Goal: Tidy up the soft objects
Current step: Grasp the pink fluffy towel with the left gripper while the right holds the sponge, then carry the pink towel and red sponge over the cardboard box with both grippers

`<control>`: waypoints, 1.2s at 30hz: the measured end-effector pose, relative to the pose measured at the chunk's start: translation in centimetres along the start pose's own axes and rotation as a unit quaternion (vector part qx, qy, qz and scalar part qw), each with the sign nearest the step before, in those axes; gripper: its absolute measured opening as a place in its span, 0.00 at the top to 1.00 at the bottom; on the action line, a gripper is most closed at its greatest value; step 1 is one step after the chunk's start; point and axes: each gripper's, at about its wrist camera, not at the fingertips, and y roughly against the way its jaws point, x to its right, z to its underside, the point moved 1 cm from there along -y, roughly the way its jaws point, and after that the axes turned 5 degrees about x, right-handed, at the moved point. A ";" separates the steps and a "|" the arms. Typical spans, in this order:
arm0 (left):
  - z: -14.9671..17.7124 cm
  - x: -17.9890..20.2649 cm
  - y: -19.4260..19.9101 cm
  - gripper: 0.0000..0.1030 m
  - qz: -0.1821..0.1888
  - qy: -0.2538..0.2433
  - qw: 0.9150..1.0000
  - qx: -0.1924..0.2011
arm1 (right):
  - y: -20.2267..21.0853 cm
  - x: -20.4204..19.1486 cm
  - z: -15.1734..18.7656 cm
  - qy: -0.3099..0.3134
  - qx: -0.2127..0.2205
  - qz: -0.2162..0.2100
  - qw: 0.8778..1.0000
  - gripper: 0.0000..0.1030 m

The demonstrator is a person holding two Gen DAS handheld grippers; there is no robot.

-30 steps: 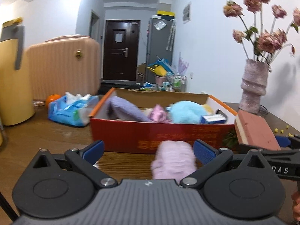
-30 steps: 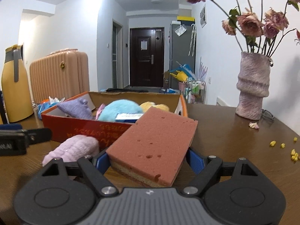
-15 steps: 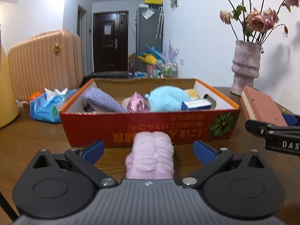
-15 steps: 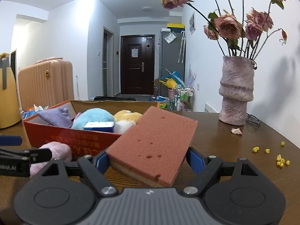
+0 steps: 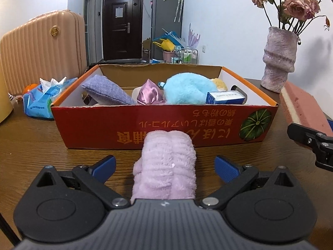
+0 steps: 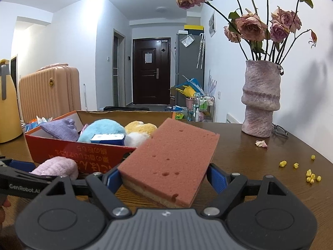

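My right gripper (image 6: 164, 176) clamps the sponge (image 6: 172, 160), tilted, near the box (image 5: 162, 123). My left gripper (image 5: 164, 166) gapes around the pink towel (image 5: 166, 168) on the table (image 5: 41, 145), pads not touching. Risk: fluffy towel slips on closing; sponge snags box rim.

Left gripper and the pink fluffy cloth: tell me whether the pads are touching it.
Apart. The left wrist view shows the pink fluffy cloth lying between the left gripper's open pads, with bare table visible on both sides.
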 end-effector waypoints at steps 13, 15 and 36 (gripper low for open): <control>0.1 -0.4 0.0 0.58 0.022 0.012 1.000 -0.004 | 0.5 -0.6 0.1 0.019 0.015 0.014 1.000 0.18; 0.0 -0.4 0.2 0.58 0.021 0.012 1.000 0.000 | 0.5 -0.6 0.1 0.017 0.017 0.018 1.000 0.18; -2.0 -1.0 4.3 0.62 0.025 0.023 0.995 0.091 | 1.6 -3.5 -0.6 0.004 0.052 0.023 0.998 0.18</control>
